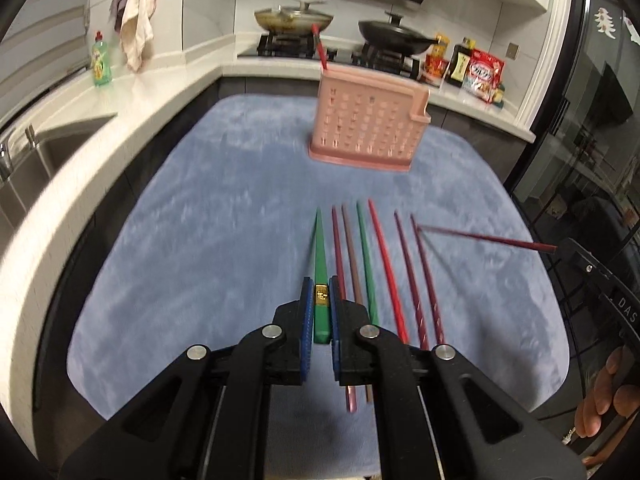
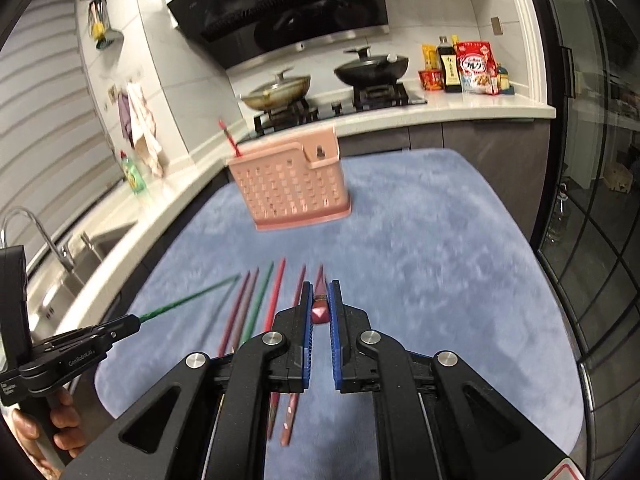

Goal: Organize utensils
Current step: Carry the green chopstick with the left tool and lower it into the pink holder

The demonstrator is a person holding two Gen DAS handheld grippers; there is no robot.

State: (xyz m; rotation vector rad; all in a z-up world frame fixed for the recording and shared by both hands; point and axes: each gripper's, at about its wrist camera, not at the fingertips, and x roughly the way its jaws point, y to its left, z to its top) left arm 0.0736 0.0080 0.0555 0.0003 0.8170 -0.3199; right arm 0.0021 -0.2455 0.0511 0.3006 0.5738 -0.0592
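Observation:
A pink perforated utensil holder [image 1: 368,124] stands at the far side of a blue mat [image 1: 200,220], with one red chopstick [image 1: 320,50] standing in it. It also shows in the right wrist view [image 2: 292,188]. My left gripper [image 1: 321,292] is shut on a green chopstick [image 1: 320,252], held above the mat. My right gripper [image 2: 320,296] is shut on a dark red chopstick [image 2: 319,284], which also shows in the left wrist view [image 1: 488,238]. Several chopsticks [image 1: 384,264] lie in a row on the mat.
A white counter [image 1: 132,120] runs along the left with a sink [image 1: 36,160] and a green soap bottle [image 1: 100,60]. A stove with two pans [image 1: 344,28] and food packages [image 1: 476,68] are behind. A glass door [image 1: 592,140] is on the right.

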